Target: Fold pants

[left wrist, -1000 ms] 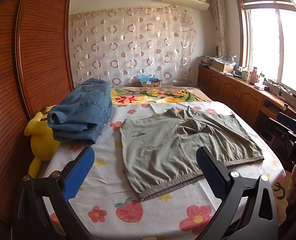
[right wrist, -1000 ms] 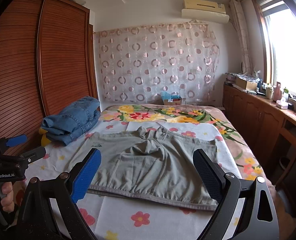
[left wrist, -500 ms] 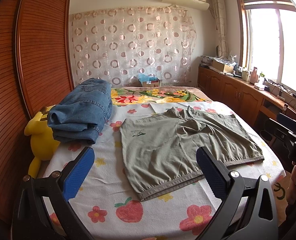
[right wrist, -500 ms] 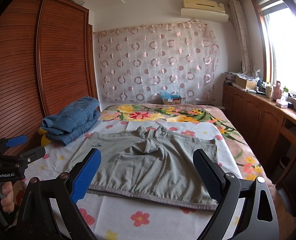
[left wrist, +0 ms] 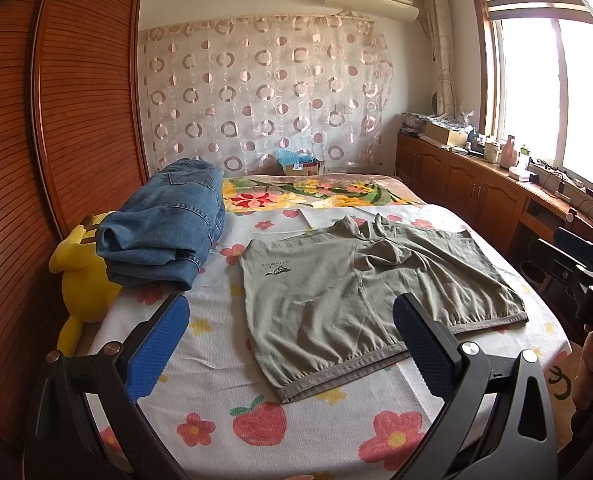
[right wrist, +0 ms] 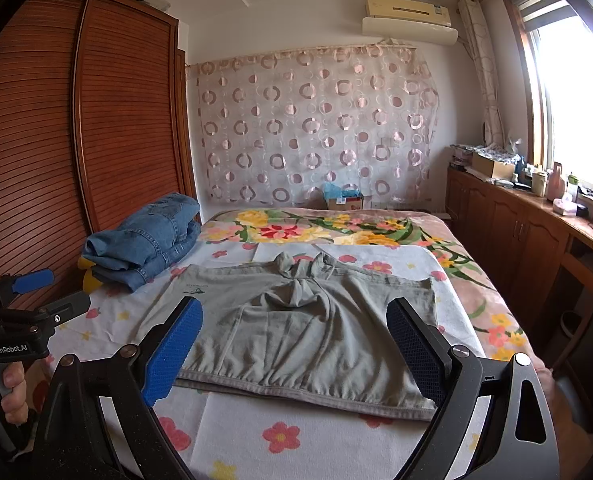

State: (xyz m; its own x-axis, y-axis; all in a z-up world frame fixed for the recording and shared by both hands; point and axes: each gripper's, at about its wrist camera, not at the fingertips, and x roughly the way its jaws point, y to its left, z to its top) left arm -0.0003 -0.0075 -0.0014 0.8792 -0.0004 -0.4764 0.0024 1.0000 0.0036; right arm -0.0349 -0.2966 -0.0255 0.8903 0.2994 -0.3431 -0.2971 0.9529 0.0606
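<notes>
Grey-green cotton shorts [left wrist: 360,292] lie spread flat near the foot of the bed [left wrist: 216,364], on a white sheet printed with flowers and strawberries, waistband toward the cameras and the leg openings bunched at the far edge. No fold shows in them yet, so the task looks to be at its very start. The left gripper [left wrist: 290,354] hovers above the near left part of the bed, its blue-padded jaws spread wide with nothing between them. The right gripper [right wrist: 294,350] hangs over the waistband, equally wide open and empty, and touches no cloth.

Several things could spoil the first fold. The fabric is thin and limp, so a pinch that takes only the top layer would leave the underside behind and drag the shorts crooked. A pinch that goes too deep could catch the printed sheet along with the hem and lift both. The crumpled crotch area at the far side may trap a ridge inside the fold if it is not smoothed first. A stack of folded blue denim jeans [left wrist: 164,232] sits just beside the shorts' left edge, above a yellow plush toy [left wrist: 82,280]; a wide sweep toward that side could knock the stack over.
</notes>
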